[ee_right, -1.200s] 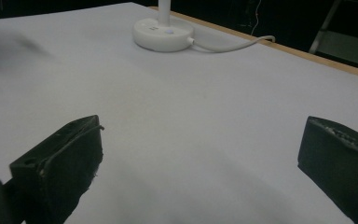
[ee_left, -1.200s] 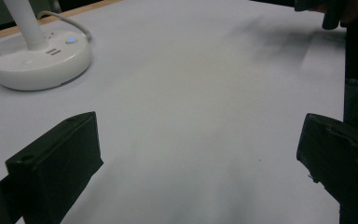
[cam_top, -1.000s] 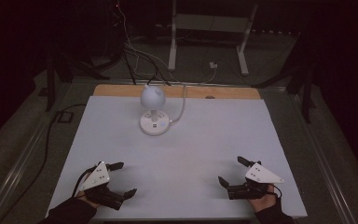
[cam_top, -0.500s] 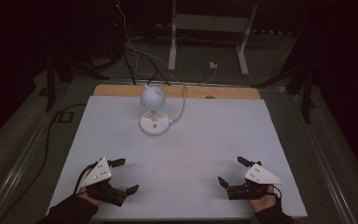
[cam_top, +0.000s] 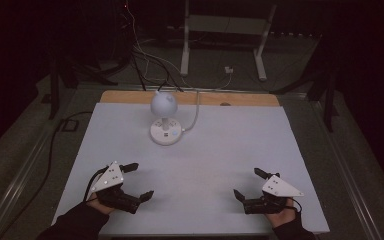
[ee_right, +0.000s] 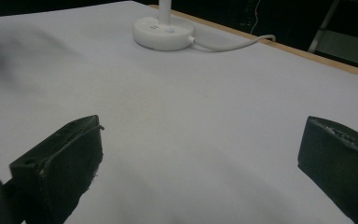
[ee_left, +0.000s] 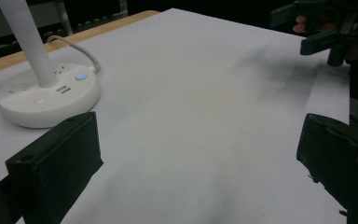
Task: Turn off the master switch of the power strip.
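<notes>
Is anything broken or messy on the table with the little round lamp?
Nothing stands out. The white lamp stands upright on its round base at the far middle of the table, with its cord trailing off the back edge. Nothing is spilled or tipped. The left gripper and right gripper are both open, holding nothing.

My left gripper (cam_top: 139, 181): black body, blocky black jaws, grey three-cornered plate on top with small dark dots | my right gripper (cam_top: 249, 184): same black build, same grey plate | dark sleeves on both forearms | black cable loops off the left gripper's rear
</notes>
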Tool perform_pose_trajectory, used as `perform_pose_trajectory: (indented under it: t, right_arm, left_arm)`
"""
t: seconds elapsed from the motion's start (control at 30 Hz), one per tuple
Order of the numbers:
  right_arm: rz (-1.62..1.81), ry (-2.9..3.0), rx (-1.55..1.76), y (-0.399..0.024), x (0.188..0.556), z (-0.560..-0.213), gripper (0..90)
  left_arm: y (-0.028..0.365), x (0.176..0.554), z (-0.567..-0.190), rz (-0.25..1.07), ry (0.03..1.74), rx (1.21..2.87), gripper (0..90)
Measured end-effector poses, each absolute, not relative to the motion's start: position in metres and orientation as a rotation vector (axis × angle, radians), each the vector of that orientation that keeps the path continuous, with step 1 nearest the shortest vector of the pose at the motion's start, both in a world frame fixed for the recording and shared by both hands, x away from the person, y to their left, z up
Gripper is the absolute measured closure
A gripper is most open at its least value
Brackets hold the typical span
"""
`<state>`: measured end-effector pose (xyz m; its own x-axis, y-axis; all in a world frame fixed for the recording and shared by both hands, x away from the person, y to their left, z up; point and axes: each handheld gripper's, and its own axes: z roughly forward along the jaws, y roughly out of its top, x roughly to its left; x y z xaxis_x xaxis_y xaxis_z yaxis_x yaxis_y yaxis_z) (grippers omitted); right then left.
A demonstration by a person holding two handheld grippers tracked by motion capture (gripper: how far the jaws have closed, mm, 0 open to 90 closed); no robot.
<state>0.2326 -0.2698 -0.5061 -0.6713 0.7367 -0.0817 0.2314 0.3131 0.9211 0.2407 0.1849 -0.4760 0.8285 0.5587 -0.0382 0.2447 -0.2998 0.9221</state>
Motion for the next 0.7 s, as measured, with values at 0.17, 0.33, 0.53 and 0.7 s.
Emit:
perform_pose_trajectory:
  t: [0.17,0.33,0.53,0.7]
  right_arm:
    - [1.346,2.088,0.859,-0.270,0.233,-0.506,0.0]
    - [1.346,2.089,0.856,-0.270,0.233,-0.506,0.0]
    - [1.350,2.091,0.859,-0.270,0.233,-0.506,0.0]
    - [1.353,2.092,0.857,-0.270,0.233,-0.506,0.0]
  left_arm:
    - [0.180,0.246,-0.472,0.351,0.606,1.892,0.2]
    - [0.175,0.250,-0.468,0.359,0.601,1.893,0.2]
    - [0.168,0.257,-0.463,0.362,0.603,1.884,0.3]
    - [0.161,0.263,-0.458,0.367,0.609,1.878,0.3]
